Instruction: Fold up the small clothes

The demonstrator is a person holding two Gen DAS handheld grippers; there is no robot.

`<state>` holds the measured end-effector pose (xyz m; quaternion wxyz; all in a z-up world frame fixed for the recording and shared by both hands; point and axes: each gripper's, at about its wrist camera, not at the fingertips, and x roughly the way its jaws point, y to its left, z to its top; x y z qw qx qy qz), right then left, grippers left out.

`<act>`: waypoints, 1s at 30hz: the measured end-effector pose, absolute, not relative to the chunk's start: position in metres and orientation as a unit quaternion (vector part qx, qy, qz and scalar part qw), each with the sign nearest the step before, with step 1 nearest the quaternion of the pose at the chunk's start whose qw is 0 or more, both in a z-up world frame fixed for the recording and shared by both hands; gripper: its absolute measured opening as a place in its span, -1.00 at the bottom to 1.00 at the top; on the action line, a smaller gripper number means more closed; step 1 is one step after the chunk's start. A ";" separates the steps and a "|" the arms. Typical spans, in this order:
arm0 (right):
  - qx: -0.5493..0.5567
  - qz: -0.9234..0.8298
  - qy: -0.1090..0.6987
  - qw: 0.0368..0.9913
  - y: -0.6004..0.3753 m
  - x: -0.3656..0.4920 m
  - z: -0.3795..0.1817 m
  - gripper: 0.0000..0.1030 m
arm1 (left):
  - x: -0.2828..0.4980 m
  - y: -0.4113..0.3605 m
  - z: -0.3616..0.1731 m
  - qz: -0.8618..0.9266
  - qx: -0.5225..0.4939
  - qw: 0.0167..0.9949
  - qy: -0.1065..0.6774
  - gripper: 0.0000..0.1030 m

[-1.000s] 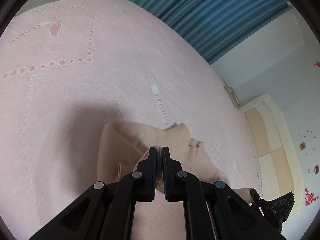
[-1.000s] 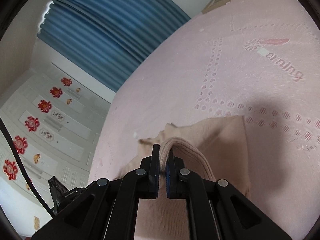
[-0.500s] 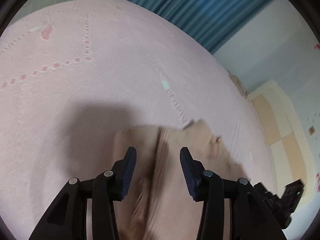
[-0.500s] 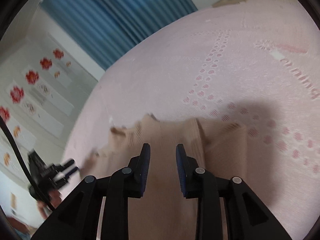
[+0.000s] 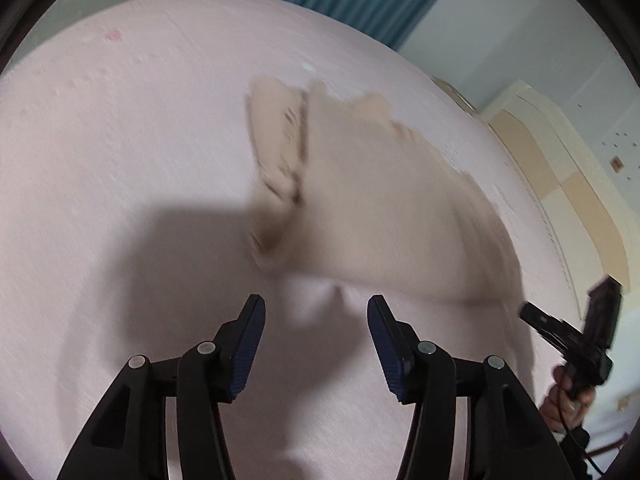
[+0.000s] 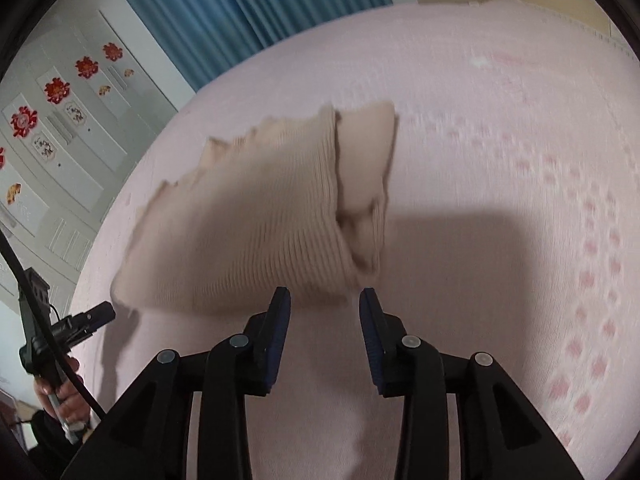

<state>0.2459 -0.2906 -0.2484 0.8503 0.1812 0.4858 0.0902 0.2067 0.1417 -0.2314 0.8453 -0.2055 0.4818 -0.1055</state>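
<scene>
A small beige ribbed garment [image 5: 360, 200] lies folded on the pink bedspread [image 5: 120, 160], blurred by motion. My left gripper [image 5: 316, 320] hovers just short of its near edge, jaws opening, with only bedspread between them. In the right wrist view the same garment [image 6: 256, 220] spreads ahead and to the left. My right gripper [image 6: 325, 312] stands at its near edge, jaws opening, and its pads do not press on the cloth. Each view catches the other hand-held gripper at its edge, the right one [image 5: 576, 336] and the left one [image 6: 68, 328].
The pink bedspread [image 6: 500, 160] carries rows of red dots on the right. Blue curtains [image 6: 224, 12] hang behind the bed, beside a white wardrobe with red flower stickers [image 6: 56, 92]. A cream headboard [image 5: 560, 152] lines the bed's right side in the left wrist view.
Both grippers let go of the beige garment and their jaws spread apart. Both drew back toward me, so the garment now lies ahead of the fingertips on the bedspread.
</scene>
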 end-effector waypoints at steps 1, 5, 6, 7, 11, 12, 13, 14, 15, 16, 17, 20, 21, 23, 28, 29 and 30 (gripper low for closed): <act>0.184 0.090 0.492 0.846 -0.291 0.244 -0.253 -0.29 | 0.207 0.139 -0.236 -0.111 -0.214 0.841 0.485 -0.01; 0.206 0.099 0.504 0.833 -0.289 0.244 -0.265 -0.10 | 0.220 0.138 -0.243 -0.113 -0.265 0.837 0.466 0.11; 0.212 0.098 0.499 0.835 -0.290 0.246 -0.264 -0.05 | 0.224 0.139 -0.245 -0.114 -0.273 0.836 0.462 0.12; 0.219 0.099 0.496 0.834 -0.290 0.248 -0.265 0.02 | 0.231 0.141 -0.248 -0.113 -0.284 0.833 0.460 0.12; 0.247 0.085 0.491 0.831 -0.293 0.261 -0.268 0.08 | 0.245 0.150 -0.254 -0.111 -0.323 0.828 0.444 0.12; 0.251 0.080 0.491 0.831 -0.294 0.265 -0.269 0.09 | 0.247 0.152 -0.255 -0.111 -0.332 0.827 0.440 0.12; 0.257 0.076 0.488 0.831 -0.295 0.270 -0.270 0.09 | 0.249 0.154 -0.255 -0.109 -0.338 0.826 0.437 0.11; 0.266 0.072 0.486 0.829 -0.296 0.274 -0.270 0.09 | 0.250 0.157 -0.257 -0.107 -0.344 0.825 0.435 0.07; 0.277 0.070 0.484 0.827 -0.297 0.278 -0.271 0.10 | 0.254 0.155 -0.256 -0.103 -0.351 0.824 0.433 0.06; 0.293 0.067 0.479 0.825 -0.300 0.281 -0.273 0.11 | 0.256 0.156 -0.256 -0.100 -0.354 0.824 0.432 0.04; 0.310 0.062 0.472 0.823 -0.304 0.284 -0.275 0.11 | 0.257 0.157 -0.257 -0.096 -0.356 0.824 0.430 -0.06; 0.338 0.045 0.462 0.819 -0.312 0.290 -0.277 -0.28 | 0.261 0.160 -0.258 -0.069 -0.354 0.827 0.431 -0.58; 0.342 0.048 0.466 0.815 -0.314 0.294 -0.279 -0.70 | 0.261 0.161 -0.260 -0.071 -0.357 0.822 0.437 -0.70; 0.359 0.063 0.468 0.805 -0.320 0.295 -0.282 -0.77 | 0.259 0.162 -0.260 -0.075 -0.359 0.822 0.436 -0.80; 0.342 0.072 0.443 0.825 -0.323 0.276 -0.259 -0.80 | 0.241 0.147 -0.240 -0.080 -0.310 0.846 0.427 -0.81; 0.346 0.072 0.443 0.824 -0.325 0.273 -0.256 -0.80 | 0.233 0.146 -0.238 -0.080 -0.307 0.846 0.428 -0.81; 0.351 0.074 0.442 0.822 -0.327 0.265 -0.253 -0.80 | 0.230 0.143 -0.233 -0.080 -0.308 0.846 0.429 -0.81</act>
